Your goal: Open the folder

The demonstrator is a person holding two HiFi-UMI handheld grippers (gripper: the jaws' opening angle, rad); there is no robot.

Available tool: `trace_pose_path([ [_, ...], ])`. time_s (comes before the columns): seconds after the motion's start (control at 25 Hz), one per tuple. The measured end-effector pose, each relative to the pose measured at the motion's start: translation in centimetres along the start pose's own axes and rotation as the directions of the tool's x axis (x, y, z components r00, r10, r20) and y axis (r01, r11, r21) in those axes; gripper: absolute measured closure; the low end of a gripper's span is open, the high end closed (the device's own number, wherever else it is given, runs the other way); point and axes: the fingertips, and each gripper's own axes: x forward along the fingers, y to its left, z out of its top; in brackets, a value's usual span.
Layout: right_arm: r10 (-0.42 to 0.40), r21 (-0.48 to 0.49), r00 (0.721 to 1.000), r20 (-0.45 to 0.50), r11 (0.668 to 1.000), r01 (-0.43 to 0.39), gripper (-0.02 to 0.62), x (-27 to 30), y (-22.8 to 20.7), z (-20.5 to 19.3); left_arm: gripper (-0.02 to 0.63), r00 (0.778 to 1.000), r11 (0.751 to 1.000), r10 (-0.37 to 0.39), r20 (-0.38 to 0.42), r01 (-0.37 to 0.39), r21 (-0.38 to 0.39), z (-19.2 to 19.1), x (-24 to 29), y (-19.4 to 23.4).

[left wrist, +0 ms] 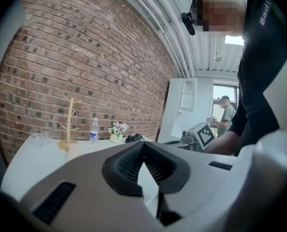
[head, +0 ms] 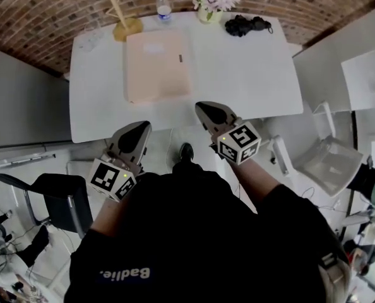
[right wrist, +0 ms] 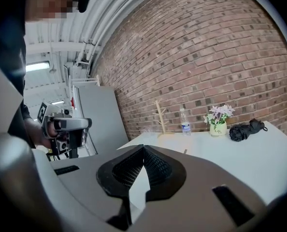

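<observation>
Our left gripper (head: 136, 131) has its fingers pressed together on nothing, and so does our right gripper (head: 208, 111). The folder (head: 158, 66) lies closed on the table (head: 250, 74), ahead of both fingertips and untouched. We have the whole opening left to do.

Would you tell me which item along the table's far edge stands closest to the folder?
The wooden branched stand; its base sits right by the far left corner of the folder.

Office-like workroom: brick wall (head: 48, 17), white table (head: 250, 74), black chair (head: 61, 201), white cabinets (left wrist: 184, 105).
</observation>
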Motion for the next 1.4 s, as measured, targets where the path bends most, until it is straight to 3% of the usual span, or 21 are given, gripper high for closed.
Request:
trace_pose_path([
  [0.24,-0.051,0.03,0.998,-0.042,0.998,0.052,0.566,2.6,-4.1,-1.4,0.603,0.998,0.998,0.021,-0.065,-0.016,0.067,-1.3,2.1,2.5],
  [0.44,-0.1,0.083,0.993,-0.07,0.991,0.106,0.566,4.8,-6.4,-2.8,0.603,0.991,0.994,0.001,-0.131,0.014,0.11,-3.9,4.2,4.8],
  [0.76,-0.155,0.176,0.981,-0.116,0.969,0.174,0.566,7.5,-8.8,-6.6,0.601,0.97,0.963,-0.004,-0.244,0.07,0.261,-8.3,8.4,8.0],
  [1.08,-0.146,0.212,0.974,-0.174,0.96,0.182,0.566,9.8,-11.0,-10.0,0.584,0.946,0.941,-0.017,-0.323,0.124,0.316,-11.6,12.1,7.9],
  [1.2,-0.134,0.236,0.971,-0.198,0.955,0.18,0.566,10.5,-11.5,-11.2,0.551,0.93,0.921,-0.017,-0.367,0.158,0.357,-13.7,13.0,7.9],
  [1.4,-0.129,0.264,0.968,-0.216,0.947,0.185,0.566,11.2,-12.0,-12.2,0.518,0.89,0.851,0.042,-0.455,0.206,0.482,-16.3,14.0,8.8],
])
